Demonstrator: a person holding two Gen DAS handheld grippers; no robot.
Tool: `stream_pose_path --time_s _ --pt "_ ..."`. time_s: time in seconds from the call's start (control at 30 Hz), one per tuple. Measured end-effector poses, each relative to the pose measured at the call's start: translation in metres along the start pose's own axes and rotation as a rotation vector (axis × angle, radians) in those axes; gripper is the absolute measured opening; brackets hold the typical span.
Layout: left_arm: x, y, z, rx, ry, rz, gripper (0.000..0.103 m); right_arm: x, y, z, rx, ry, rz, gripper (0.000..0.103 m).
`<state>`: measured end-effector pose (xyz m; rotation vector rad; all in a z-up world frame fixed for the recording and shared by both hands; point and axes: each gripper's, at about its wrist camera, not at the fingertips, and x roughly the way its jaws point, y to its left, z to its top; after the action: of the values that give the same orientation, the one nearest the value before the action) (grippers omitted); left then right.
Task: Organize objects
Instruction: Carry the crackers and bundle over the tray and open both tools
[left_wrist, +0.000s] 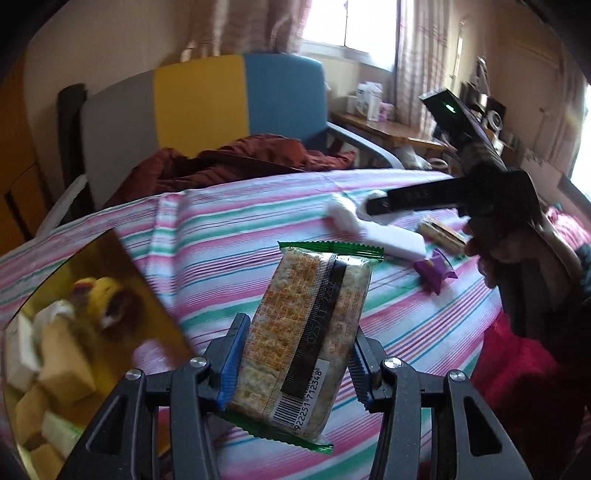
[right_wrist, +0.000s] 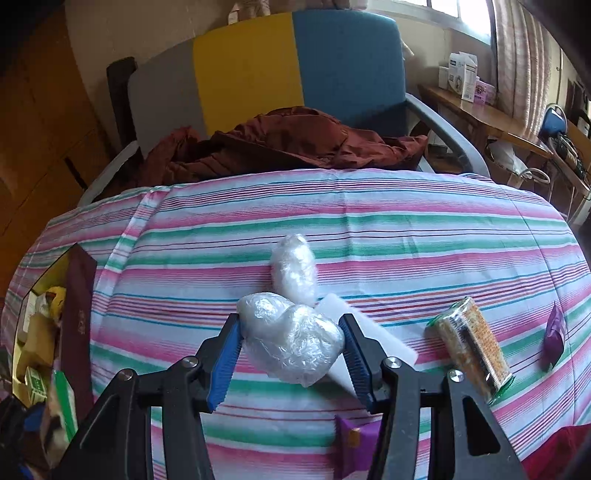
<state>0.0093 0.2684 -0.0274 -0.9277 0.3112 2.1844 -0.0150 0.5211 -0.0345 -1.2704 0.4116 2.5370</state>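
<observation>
Striped bedsheet (right_wrist: 406, 229) fills both views, chair (right_wrist: 295, 66) with a red jacket (right_wrist: 295, 144) behind. My left tongs (left_wrist: 295, 354) are clamped on a cracker pack (left_wrist: 299, 343), raised off the bed; box (left_wrist: 55, 350) of snacks just left of them. My right tongs (right_wrist: 291, 354) grip a clear plastic bundle (right_wrist: 291, 339). Ahead of them a second bundle (right_wrist: 293, 267); to their right another cracker pack (right_wrist: 471, 350) and a purple packet (right_wrist: 554, 339).

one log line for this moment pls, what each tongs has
left tongs: shut on green-edged cracker packet | right tongs: shut on clear plastic-wrapped white bundle | surface: striped bedsheet
</observation>
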Motion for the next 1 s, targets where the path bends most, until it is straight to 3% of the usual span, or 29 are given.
stream_pose_path --time_s 0.27,0.63,1.0 --pt "-0.037 0.056 -0.022 -0.123 -0.022 0.089 0.051 -0.025 0.05 -0.009 -0.03 -0.025 0.09 0.054" --pt "-0.089 0.135 -0.065 -0.303 -0.057 0.222 0.051 -0.048 0.156 -0.024 -0.15 -0.038 0.266 0.054" --pt "-0.126 0.198 -0.113 -0.471 -0.066 0.296 0.051 -0.044 0.255 -0.04 -0.3 0.015 0.387 0.054"
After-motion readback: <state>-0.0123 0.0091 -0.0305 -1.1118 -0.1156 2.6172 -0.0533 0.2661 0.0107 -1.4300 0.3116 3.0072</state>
